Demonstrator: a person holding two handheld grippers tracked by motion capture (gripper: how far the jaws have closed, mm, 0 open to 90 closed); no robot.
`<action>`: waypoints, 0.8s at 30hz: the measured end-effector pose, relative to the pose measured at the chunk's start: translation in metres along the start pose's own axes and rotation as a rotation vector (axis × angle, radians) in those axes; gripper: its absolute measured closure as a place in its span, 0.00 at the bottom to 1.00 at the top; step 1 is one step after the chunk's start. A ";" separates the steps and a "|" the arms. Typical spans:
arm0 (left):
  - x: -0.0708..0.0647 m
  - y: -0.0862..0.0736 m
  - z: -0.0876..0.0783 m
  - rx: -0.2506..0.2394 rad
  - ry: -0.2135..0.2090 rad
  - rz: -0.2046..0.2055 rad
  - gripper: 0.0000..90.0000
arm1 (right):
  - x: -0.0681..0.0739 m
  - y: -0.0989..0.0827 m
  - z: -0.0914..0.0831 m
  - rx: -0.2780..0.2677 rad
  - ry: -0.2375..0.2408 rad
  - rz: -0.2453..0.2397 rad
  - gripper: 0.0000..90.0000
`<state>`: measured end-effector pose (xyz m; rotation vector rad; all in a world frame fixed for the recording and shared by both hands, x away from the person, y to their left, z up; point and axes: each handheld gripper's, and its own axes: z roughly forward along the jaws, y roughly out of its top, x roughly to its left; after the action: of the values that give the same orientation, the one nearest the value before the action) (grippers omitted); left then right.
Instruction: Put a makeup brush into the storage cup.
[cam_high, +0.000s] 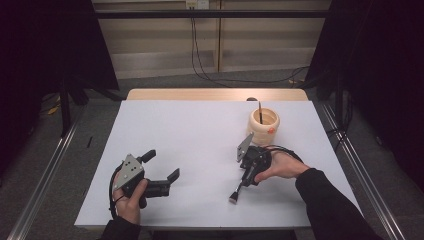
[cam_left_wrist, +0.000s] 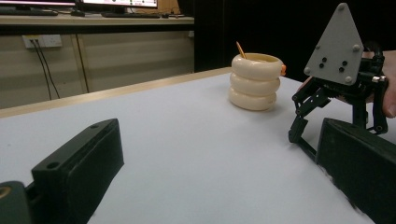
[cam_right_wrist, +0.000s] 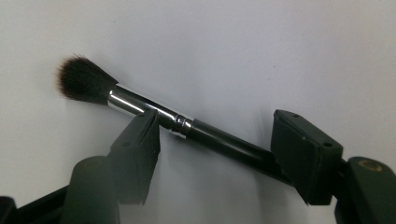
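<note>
Two grippers: left gripper (cam_high: 161, 172) stood open, empty.
Right gripper (cam_right_wrist: 215, 140): jaws straddled brush (cam_right_wrist: 140, 105), unclamped.
Risk: brush could roll aside.

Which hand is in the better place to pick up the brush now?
The right one. The right gripper already has its jaws either side of the brush lying on the table. The left gripper is open, away from it.

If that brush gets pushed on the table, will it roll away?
Probably a little. The brush has a round, smooth handle and shiny metal collar, so it may roll or slip on the flat white table. The fluffy bristles look soft and should bend. It seems thin and light, lying between the right hand-held gripper jaws, which aren't squeezing it.
</note>
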<state>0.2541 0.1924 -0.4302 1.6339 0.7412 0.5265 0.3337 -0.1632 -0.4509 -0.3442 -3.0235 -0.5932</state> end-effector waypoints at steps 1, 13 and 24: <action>0.000 0.000 0.000 -0.002 0.000 -0.003 0.01 | 0.001 0.000 0.000 -0.004 -0.004 0.008 0.38; 0.000 0.000 0.000 0.001 -0.001 0.001 0.01 | 0.002 -0.003 0.000 0.013 0.001 -0.022 0.46; 0.000 0.000 0.000 0.000 -0.003 0.001 0.01 | 0.004 -0.001 0.002 0.031 -0.021 -0.052 0.61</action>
<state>0.2537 0.1922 -0.4304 1.6343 0.7384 0.5250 0.3294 -0.1627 -0.4533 -0.2732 -3.0671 -0.5491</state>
